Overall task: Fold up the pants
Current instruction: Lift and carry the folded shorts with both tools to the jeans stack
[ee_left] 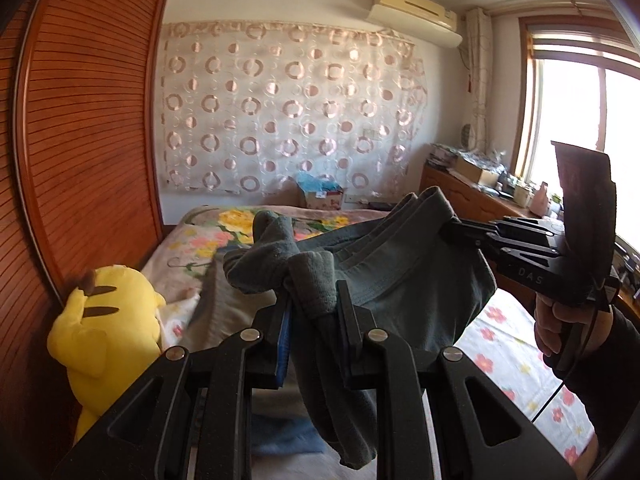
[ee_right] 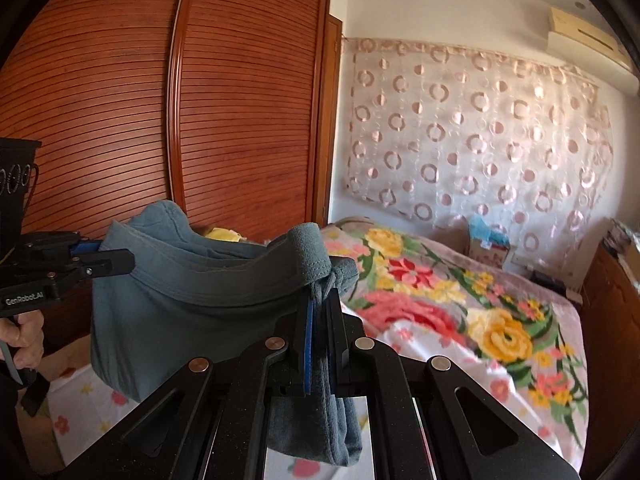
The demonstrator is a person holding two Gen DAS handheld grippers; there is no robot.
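Note:
The grey-teal pants [ee_left: 384, 268] hang in the air above the bed, stretched between both grippers. My left gripper [ee_left: 314, 304] is shut on one bunched end of the pants, with cloth hanging down between its fingers. My right gripper [ee_right: 320, 300] is shut on the other end, a rolled hem sticking up above its fingertips. In the left wrist view the right gripper [ee_left: 452, 228] shows at the right, clamped on the fabric edge. In the right wrist view the left gripper [ee_right: 116, 260] shows at the left, clamped on the pants [ee_right: 192, 300].
A bed with a floral blanket [ee_right: 460, 304] lies below. A yellow plush toy [ee_left: 108, 328] sits by the wooden wardrobe [ee_left: 88, 120]. A blue cloth [ee_left: 288, 436] lies on the bed. A cluttered dresser [ee_left: 480, 192] stands by the window at the right.

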